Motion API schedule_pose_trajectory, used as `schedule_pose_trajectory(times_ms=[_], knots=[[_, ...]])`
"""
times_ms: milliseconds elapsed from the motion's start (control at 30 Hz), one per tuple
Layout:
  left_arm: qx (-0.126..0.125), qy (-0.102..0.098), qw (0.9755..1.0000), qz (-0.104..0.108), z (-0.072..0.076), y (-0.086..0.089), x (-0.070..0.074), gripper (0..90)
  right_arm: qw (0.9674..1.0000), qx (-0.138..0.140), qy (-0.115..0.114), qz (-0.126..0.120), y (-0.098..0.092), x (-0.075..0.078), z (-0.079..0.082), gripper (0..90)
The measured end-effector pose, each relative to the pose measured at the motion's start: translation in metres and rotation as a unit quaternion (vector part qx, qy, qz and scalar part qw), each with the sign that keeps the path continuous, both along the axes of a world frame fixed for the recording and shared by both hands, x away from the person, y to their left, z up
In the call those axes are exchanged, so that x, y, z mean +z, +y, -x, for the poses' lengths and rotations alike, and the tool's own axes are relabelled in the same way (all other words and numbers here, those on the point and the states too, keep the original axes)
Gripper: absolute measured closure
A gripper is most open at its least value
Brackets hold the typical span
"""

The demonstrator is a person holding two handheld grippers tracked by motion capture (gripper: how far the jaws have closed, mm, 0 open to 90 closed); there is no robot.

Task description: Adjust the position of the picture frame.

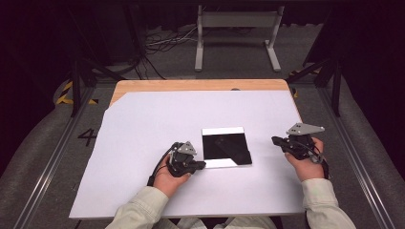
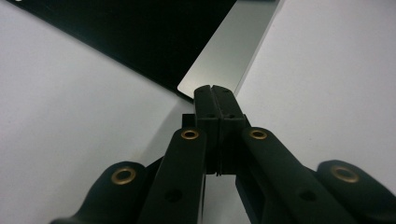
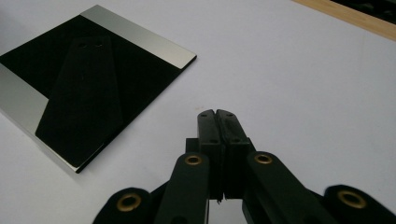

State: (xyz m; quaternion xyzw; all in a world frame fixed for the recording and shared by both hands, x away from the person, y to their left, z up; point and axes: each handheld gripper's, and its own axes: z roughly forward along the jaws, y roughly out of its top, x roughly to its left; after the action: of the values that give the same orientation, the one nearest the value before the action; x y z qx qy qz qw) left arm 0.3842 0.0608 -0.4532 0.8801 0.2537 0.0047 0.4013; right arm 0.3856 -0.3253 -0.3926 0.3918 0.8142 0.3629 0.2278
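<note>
A flat square frame [image 1: 224, 146] with a black back and silver strips along two edges lies face down in the middle of the white sheet. A black easel stand [image 3: 81, 98] lies flat on its back. My left gripper [image 1: 200, 165] is shut and empty, its tips right at the frame's near left corner [image 2: 187, 86]. Whether they touch it I cannot tell. My right gripper [image 1: 275, 140] is shut and empty, a short way to the right of the frame [image 3: 93, 79], with bare sheet under its closed tips [image 3: 217, 114].
The white sheet [image 1: 143, 129] covers most of a wooden table [image 1: 191, 85], whose far edge shows as a bare strip. Beyond the table stand a metal stand [image 1: 236, 33] and cables on a grey floor. Rails run along both sides.
</note>
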Motion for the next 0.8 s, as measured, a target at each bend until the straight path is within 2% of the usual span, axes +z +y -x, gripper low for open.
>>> schedule_pose_trajectory(times_ms=[267, 500, 567, 633, 800], knots=[[0.000, -0.001, 1.0000, -0.002, 0.002, 0.002, 0.002, 90.0, 0.9999, 0.007, 0.006, -0.005, 0.002, 0.002, 0.001, 88.6], [0.010, -0.005, 0.9999, 0.003, -0.001, 0.015, 0.008, 90.0, 0.9998, 0.017, 0.013, 0.003, 0.008, 0.003, 0.003, 87.8], [0.013, -0.006, 0.9999, 0.003, -0.002, 0.019, 0.010, 90.0, 0.9996, 0.019, 0.019, -0.002, 0.010, 0.004, 0.003, 86.0], [0.013, -0.006, 0.9999, -0.001, -0.003, 0.022, 0.011, 90.0, 0.9994, 0.023, 0.026, -0.009, 0.012, 0.005, 0.004, 85.4], [0.009, -0.018, 0.9997, -0.013, -0.005, 0.029, 0.017, 90.0, 0.9988, 0.036, 0.035, -0.003, 0.016, 0.010, 0.007, 83.6]])
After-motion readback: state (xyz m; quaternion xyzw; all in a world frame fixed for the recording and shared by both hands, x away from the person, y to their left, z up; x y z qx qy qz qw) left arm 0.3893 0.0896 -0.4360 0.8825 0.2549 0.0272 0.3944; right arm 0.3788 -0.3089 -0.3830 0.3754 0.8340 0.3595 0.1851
